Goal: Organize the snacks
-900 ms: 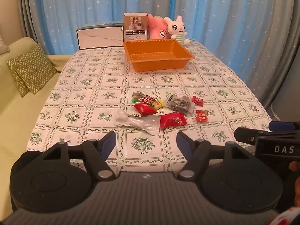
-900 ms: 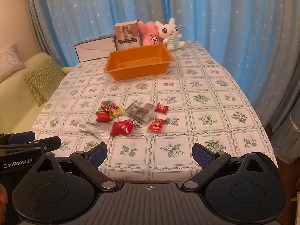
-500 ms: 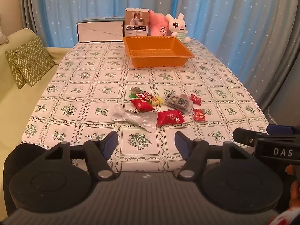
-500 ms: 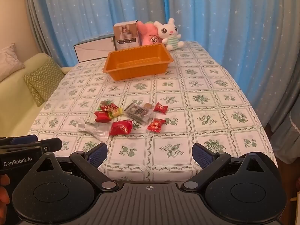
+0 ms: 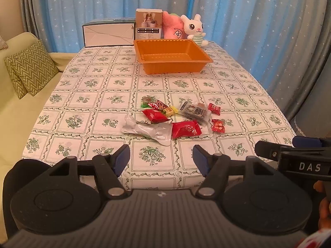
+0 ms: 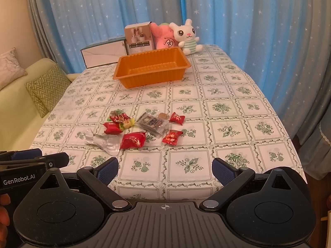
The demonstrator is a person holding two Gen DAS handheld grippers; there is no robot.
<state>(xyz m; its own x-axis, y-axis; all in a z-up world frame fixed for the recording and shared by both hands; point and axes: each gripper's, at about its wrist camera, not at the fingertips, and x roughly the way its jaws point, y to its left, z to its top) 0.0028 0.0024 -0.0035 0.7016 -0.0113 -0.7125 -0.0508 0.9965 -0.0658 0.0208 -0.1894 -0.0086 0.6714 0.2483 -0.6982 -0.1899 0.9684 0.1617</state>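
Now the left gripper (image 5: 161,159) has tipped up and backed off a touch, so its view takes in more of the counter (image 5: 99,82), while the right gripper (image 6: 164,170) holds its spot. Both sets of jaws are spread wide, empty. Nothing's sorted yet: the snacks (image 5: 175,117) lie mid-counter, well short of the empty orange tray (image 5: 171,66).

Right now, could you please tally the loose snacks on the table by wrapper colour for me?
red wrappers: 5
yellow wrapper: 1
silver foil pouch: 1
clear packet: 1
Total: 8, not counting a green bit at the pile's far edge, too hidden to identify.
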